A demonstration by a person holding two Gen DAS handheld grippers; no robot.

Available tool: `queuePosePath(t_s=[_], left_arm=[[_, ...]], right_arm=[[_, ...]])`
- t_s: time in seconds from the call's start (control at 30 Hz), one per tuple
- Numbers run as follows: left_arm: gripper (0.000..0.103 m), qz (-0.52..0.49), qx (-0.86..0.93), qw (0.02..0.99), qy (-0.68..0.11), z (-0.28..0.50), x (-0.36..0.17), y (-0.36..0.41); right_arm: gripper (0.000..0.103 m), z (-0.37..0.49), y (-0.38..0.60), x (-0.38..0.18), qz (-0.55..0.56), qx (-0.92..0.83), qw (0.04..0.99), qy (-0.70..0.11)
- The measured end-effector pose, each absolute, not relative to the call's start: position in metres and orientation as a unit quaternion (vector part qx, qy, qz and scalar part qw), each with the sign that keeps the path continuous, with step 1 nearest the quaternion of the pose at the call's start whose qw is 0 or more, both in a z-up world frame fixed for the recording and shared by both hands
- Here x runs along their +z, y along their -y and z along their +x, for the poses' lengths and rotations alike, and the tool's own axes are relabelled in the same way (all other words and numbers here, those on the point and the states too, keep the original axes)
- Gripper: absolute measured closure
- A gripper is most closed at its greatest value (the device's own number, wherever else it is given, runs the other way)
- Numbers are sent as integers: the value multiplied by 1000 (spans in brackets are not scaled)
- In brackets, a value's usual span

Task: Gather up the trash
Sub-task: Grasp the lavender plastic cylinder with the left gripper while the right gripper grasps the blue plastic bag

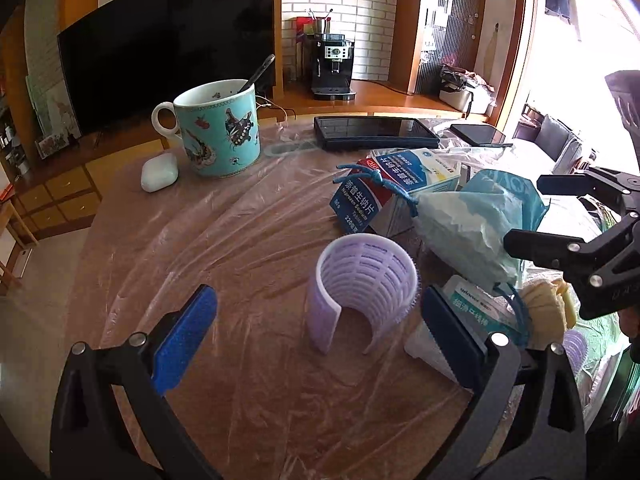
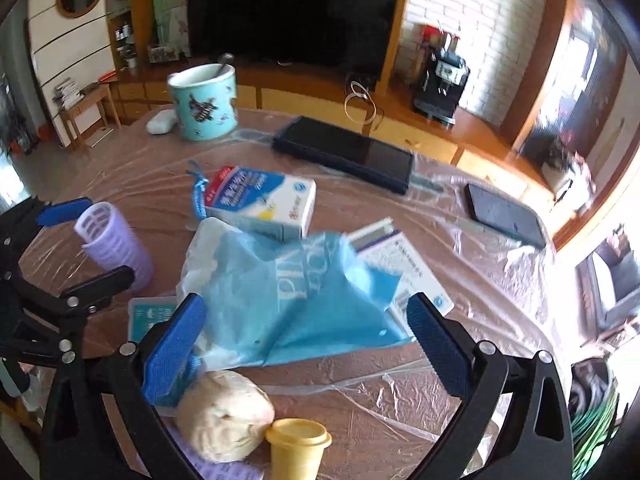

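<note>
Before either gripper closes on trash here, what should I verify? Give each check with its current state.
1. Left gripper open: ok.
2. Purple roller sits between its fingers: ok, not yet gripped.
3. Right gripper open: ok.
4. Blue bag lies between the right fingers: ok.
5. Mug and tablet stand away from both grippers: ok.
6. Trash bin within reach: cannot tell.

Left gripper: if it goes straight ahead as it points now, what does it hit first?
Most likely the purple hair roller, standing upright on the plastic-covered table, centred between the open fingers of the left gripper. Nothing shows between them. Depth is hard to judge through the fisheye.
</note>
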State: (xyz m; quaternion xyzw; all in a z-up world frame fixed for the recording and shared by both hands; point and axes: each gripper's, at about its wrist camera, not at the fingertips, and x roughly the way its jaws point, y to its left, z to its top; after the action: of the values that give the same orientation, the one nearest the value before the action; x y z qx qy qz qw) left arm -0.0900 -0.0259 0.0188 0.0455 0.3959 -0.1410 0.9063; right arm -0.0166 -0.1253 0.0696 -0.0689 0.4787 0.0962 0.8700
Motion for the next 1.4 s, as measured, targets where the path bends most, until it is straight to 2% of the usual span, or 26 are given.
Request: queuePosePath(t_s=[0.5,0.7,1.1,1.2,1.4], left_arm=[[2,23,-163,902,-398,-100,25,32],[2,50,-159,905,-391,-103,25,41],[2,36,-151,904,-399,-84,19,35],[2,45,-153,904,-396,-84,18,37],[37,50,-167,896,-408,-83,11,41]], right_arm=[[4,1,136,49,-4,124,857,-500],[4,4,130,45,-5,114,858,-501],[4,6,121,42,-23,96,865,-491],[14,2,121,41,-30,100,869,-485],[34,-5,125,42,-36,116,872,-475]])
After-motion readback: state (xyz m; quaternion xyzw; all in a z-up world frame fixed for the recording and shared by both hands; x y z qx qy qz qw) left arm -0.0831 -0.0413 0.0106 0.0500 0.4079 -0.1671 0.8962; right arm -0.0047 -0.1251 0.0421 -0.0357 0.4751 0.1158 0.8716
